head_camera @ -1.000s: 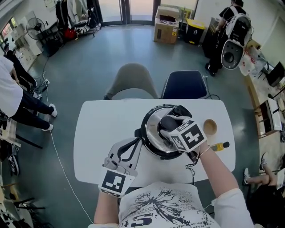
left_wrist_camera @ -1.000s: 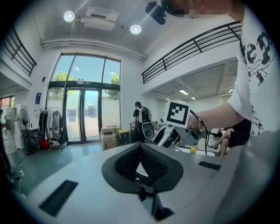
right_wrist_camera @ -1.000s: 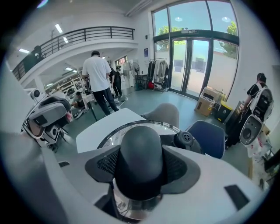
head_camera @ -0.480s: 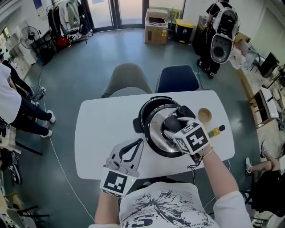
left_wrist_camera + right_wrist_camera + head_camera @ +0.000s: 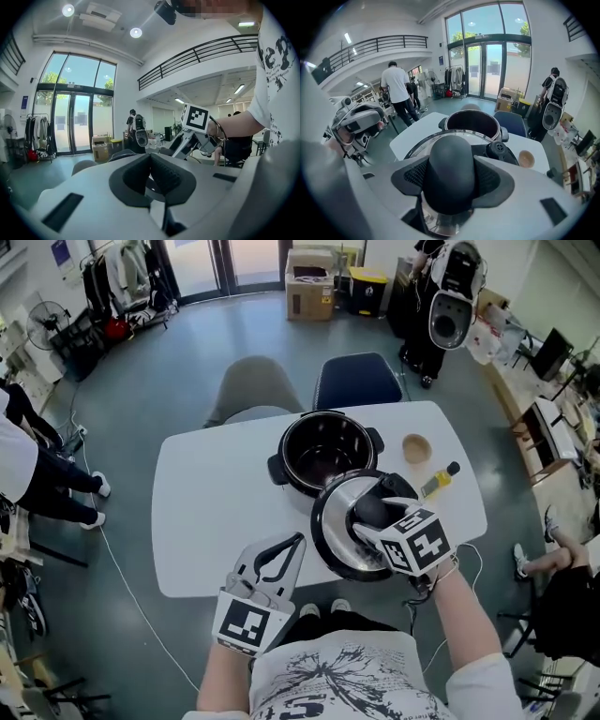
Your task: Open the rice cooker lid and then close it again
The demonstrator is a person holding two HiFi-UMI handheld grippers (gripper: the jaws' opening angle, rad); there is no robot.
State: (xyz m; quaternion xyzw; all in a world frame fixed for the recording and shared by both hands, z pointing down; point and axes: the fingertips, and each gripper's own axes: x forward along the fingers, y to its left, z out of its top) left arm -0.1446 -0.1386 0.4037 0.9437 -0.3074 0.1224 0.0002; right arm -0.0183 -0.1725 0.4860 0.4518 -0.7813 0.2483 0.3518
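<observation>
I've got a white table (image 5: 211, 512) with rounded corners under me. The rice cooker (image 5: 323, 451) stands on its far half, its dark pot uncovered. Just right of it sits a small round wooden bowl (image 5: 416, 447). Near the bowl is a yellow bottle (image 5: 438, 480) with a dark cap; I can't tell if it's upright or lying.

The head view looks steeply down onto the surface (image 5: 202, 512). Each gripper view sits close behind its own fingers (image 5: 133, 176), facing along them. Head and right gripper views share the pot (image 5: 323, 451) beyond the right fingers.
</observation>
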